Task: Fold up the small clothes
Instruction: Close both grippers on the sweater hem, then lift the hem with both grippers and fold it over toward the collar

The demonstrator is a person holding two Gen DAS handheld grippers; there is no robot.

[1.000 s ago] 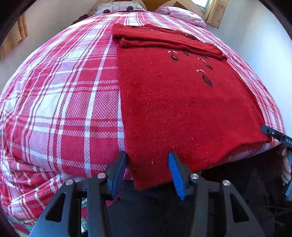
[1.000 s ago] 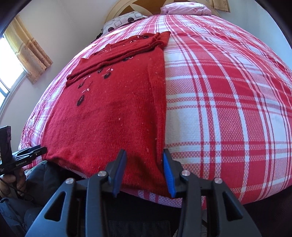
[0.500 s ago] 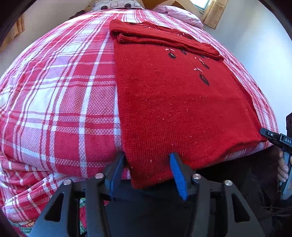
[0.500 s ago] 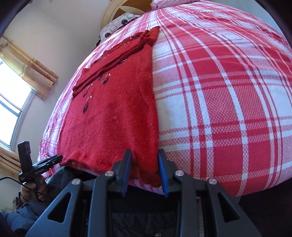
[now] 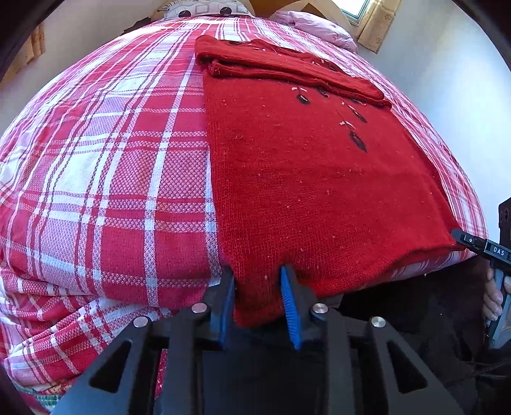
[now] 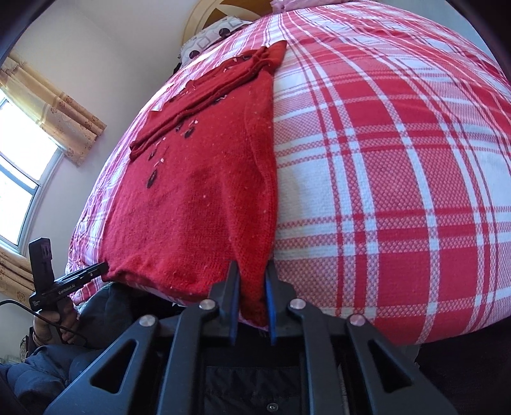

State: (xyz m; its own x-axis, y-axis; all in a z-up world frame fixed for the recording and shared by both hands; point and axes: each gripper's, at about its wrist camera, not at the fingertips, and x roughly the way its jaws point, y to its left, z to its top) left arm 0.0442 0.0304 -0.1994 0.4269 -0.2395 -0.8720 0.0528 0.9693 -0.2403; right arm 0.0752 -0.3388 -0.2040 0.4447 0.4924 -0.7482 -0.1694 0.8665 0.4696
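Observation:
A red knitted sweater [image 5: 303,178] lies flat on the bed, sleeves folded across its far end, its near hem hanging over the bed's edge. It also shows in the right wrist view [image 6: 204,204]. My left gripper [image 5: 258,281] straddles the hem's left corner, its jaws still apart around the cloth. My right gripper [image 6: 250,276] has its jaws nearly together on the hem's right corner. In the left wrist view the right gripper's tip [image 5: 472,242] touches that far corner. In the right wrist view the left gripper [image 6: 80,277] touches the other corner.
The bed has a red and white plaid cover [image 5: 111,166], also in the right wrist view [image 6: 383,159]. Pillows [image 5: 204,8] lie at the headboard. A window with yellow curtains [image 6: 48,105] is on the left wall. Dark trousers [image 6: 48,367] are below the bed's edge.
Both grippers have moved onto the hem corners. The right jaws have narrowed from open to nearly together on the cloth. The left jaws have narrowed somewhat around it.

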